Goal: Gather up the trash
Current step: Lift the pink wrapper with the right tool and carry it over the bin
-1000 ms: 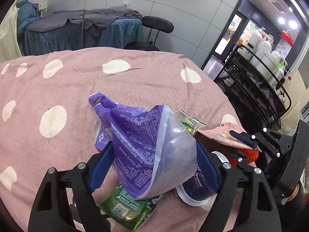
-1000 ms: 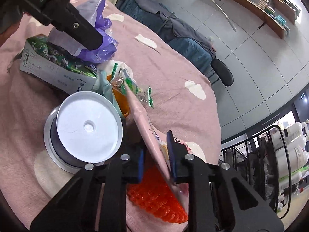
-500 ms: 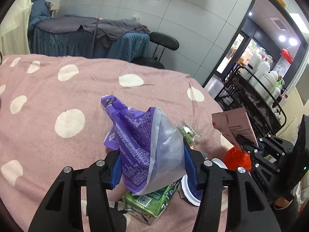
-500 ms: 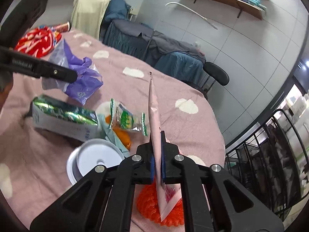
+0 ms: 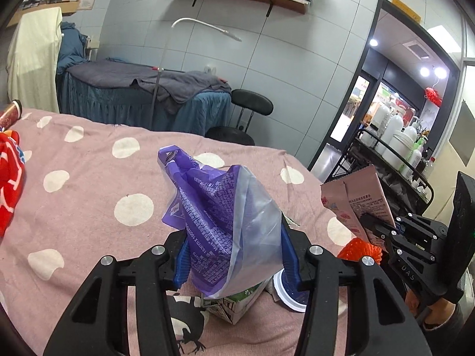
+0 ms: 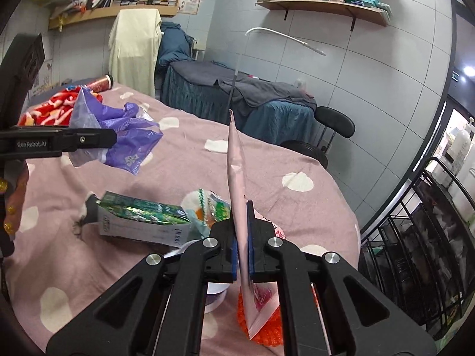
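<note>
- The left tool [image 5: 234, 255] pinches a purple plastic bag [image 5: 219, 216] between its blue pads, holding it up above the bed [image 5: 89, 184].
- The right tool [image 6: 242, 247] is pressed tight on a pink wrapper [image 6: 237, 178], which stands on edge above the bed.
- Below the bag lies a green carton [image 6: 142, 219]; a crumpled green packet [image 6: 213, 207] lies just beside the carton.
- An orange mesh ball [image 5: 359, 249] sits under the right tool, near a white lid [image 5: 289, 299].
- The bedcover is pink with white dots.
- A red patterned cloth [image 6: 56, 103] lies at the far end of the bed.
</note>
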Tool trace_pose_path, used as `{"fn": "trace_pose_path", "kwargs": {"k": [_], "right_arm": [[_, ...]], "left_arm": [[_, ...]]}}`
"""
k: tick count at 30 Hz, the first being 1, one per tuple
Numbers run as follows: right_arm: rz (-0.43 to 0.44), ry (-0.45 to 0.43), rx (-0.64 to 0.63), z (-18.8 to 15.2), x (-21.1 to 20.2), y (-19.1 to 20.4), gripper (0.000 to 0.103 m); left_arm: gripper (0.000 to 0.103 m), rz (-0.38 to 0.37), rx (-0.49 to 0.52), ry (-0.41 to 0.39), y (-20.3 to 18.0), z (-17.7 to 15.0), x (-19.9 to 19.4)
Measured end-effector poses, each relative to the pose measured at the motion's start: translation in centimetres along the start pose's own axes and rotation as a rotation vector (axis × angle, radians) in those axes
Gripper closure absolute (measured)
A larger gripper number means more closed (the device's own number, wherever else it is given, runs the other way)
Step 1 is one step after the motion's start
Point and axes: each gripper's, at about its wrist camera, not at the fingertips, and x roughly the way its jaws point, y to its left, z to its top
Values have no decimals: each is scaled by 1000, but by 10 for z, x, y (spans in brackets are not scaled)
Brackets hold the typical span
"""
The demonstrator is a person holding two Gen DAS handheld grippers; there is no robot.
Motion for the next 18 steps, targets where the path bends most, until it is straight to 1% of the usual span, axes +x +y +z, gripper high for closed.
{"fn": "trace_pose_path", "kwargs": {"k": [6,10,13,18], "right_arm": [[29,-45,8,-4,-27,15,97],[43,-89,52,-10,-53,19,97],[44,-99,79,-15,-69,22,97],[71,-111,104,-30,-91,30,97]], "left_arm": [[54,-16,1,-41,-4,-6,-19],[54,-33,8,-77,-11,-14,-34],[54,-57,23,-85,-19,-21,-42],[54,-73,49,-103,-31,-34,-48]]}}
